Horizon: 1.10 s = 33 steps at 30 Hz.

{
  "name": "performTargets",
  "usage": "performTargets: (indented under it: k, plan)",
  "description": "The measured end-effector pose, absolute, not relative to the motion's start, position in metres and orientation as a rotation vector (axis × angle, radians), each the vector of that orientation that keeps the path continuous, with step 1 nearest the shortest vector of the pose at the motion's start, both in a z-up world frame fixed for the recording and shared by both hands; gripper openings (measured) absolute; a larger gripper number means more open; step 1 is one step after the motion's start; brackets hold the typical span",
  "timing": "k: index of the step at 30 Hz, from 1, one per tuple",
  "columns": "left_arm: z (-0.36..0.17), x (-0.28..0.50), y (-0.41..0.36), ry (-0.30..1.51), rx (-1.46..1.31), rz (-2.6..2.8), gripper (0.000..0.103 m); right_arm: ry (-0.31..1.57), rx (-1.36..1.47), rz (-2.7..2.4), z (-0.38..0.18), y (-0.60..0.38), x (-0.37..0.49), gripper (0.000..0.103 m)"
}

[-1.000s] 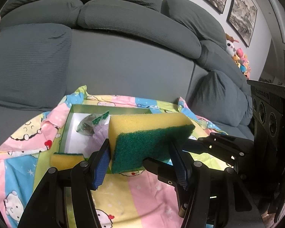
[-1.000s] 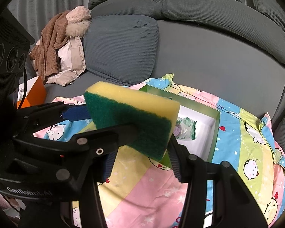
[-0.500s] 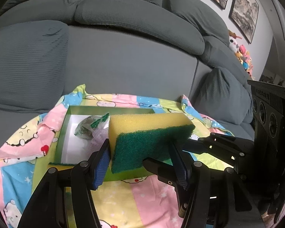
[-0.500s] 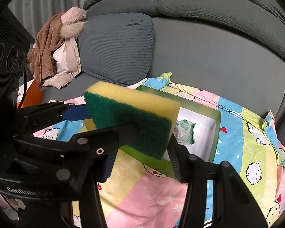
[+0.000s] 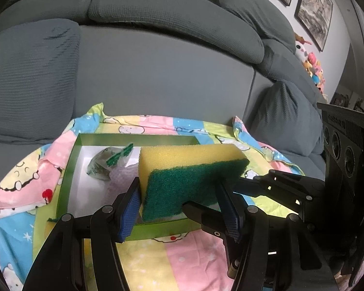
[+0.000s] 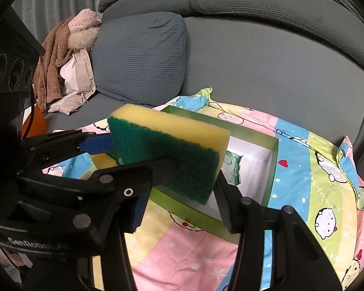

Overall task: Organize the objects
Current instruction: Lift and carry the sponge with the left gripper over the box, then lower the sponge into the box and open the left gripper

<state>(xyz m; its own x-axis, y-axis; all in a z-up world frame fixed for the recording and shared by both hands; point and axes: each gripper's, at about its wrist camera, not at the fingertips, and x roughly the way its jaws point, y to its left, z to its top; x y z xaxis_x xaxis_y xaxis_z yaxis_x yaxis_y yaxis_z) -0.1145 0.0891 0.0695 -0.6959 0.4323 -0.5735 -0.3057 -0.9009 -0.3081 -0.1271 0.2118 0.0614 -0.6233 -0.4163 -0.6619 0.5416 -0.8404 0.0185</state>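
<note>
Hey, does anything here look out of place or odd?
A second sponge lies on the blanket outside the green box, beside one corner, while the held sponge hangs tilted above the box.

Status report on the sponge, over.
Left tool and right tool both shut on one sponge. Aloft near box, packet inside. Second sponge beside box; nothing blocking.
</note>
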Motion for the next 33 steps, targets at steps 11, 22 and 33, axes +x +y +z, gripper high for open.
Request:
performTargets:
  k: [11,22,33]
  plan:
    - [0.059,-0.132,0.095,-0.250,-0.964,2.546,0.061,0.216,0.946,-2.421,0.049,0.218,-0.144,0.051]
    - [0.043,-0.156,0.098,-0.279,-1.025,2.522,0.061,0.153,0.999,-2.414,0.033,0.222,-0.166,0.051]
    - [0.028,-0.173,0.106,-0.239,-1.077,2.526,0.061,0.174,1.067,-2.417,0.015,0.220,-0.182,0.052]
